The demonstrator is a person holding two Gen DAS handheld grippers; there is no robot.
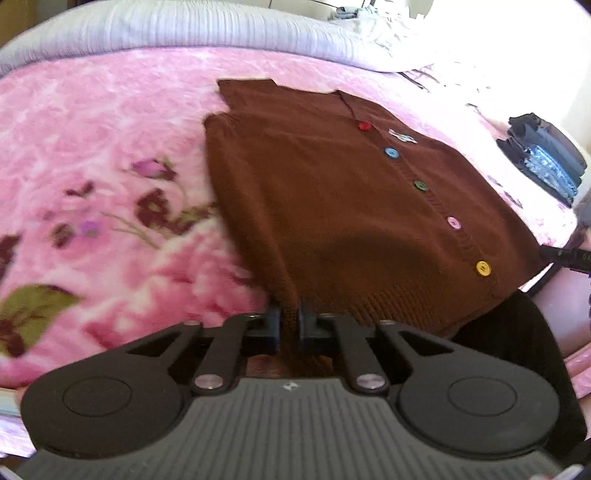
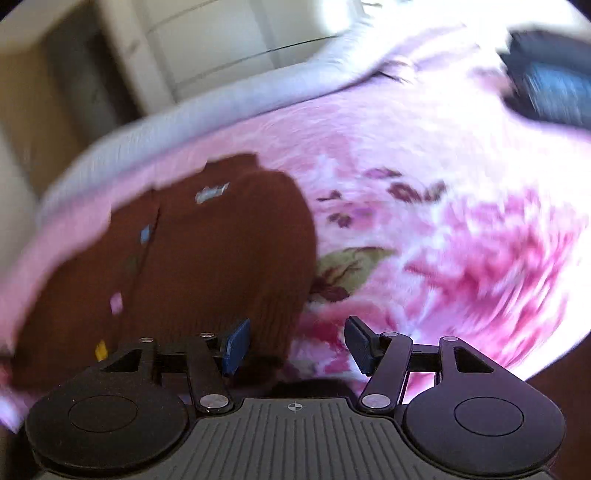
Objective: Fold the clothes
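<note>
Where left tongs [image 1: 290, 325] pinch hem, cardigan [image 1: 332, 192] lengthwise away

The brown cardigan [image 1: 332, 192] lay across the middle of the bed, covering much of the pink floral blanket [image 1: 92, 166]. To its left the blanket was bare and open for a tool to pass. A dark folded stack [image 1: 546, 155] blocked the far right edge. A pale ribbed pillow [image 1: 166, 33] closed the far side.
</note>
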